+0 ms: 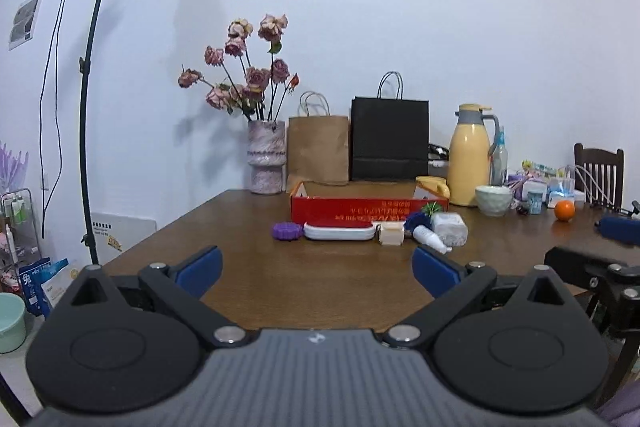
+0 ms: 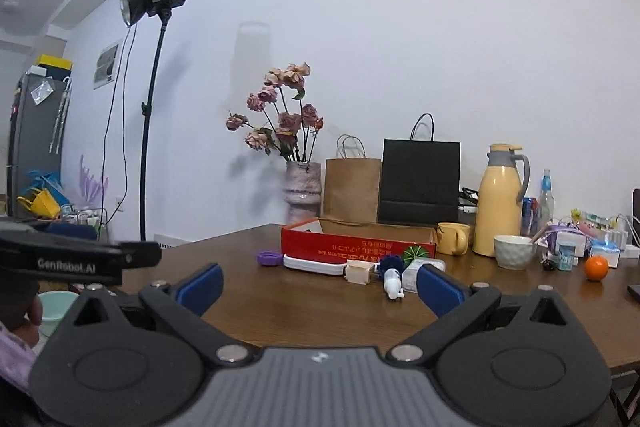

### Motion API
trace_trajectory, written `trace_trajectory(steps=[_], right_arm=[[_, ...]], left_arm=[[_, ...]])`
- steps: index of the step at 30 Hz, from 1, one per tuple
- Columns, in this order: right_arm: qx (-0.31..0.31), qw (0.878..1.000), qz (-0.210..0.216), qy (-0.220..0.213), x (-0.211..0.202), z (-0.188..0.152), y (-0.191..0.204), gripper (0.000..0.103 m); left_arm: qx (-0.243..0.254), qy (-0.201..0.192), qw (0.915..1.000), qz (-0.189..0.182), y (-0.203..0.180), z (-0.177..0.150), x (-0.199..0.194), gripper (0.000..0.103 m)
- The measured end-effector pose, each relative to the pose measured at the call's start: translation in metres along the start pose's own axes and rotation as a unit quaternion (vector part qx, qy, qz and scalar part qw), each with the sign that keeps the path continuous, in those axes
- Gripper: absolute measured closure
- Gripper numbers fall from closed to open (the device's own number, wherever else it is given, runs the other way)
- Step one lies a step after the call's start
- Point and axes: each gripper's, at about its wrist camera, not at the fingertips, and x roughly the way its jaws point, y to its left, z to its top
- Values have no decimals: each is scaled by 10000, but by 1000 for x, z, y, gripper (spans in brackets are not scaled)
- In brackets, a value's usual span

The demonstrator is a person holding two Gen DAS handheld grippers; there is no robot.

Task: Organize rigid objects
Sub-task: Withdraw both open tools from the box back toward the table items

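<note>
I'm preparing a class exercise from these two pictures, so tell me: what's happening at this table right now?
A person holds a two-finger gripper in each hand, both aimed across a wooden table. The left gripper and right gripper are open and empty. Nothing has been picked up yet. Small items lie in a row in front of an open red box: a purple lid, a white case, a small beige block and a white bottle lying on its side.

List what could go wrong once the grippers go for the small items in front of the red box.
1. The items lie packed together: the white dropper bottle lies against the beige block and the clear box, so open jaws may knock neighbours.
2. The bottle lies on its side and may roll.
3. The purple lid is low and flat, hard to pinch.
</note>
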Motion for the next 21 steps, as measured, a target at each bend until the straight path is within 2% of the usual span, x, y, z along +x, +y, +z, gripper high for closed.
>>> trace_trajectory(steps=[12, 17, 21], right_arm=[[198, 9995, -211, -90, 4, -4, -7, 0], [177, 9996, -202, 0, 14, -10, -5, 0], [80, 9996, -276, 66, 32, -15, -5, 1]], left_arm=[[109, -22, 9998, -143, -6, -4, 7, 0], [364, -151, 9992, -63, -9, -10, 20, 0], [334, -107, 9994, -5, -5, -11, 37, 0]])
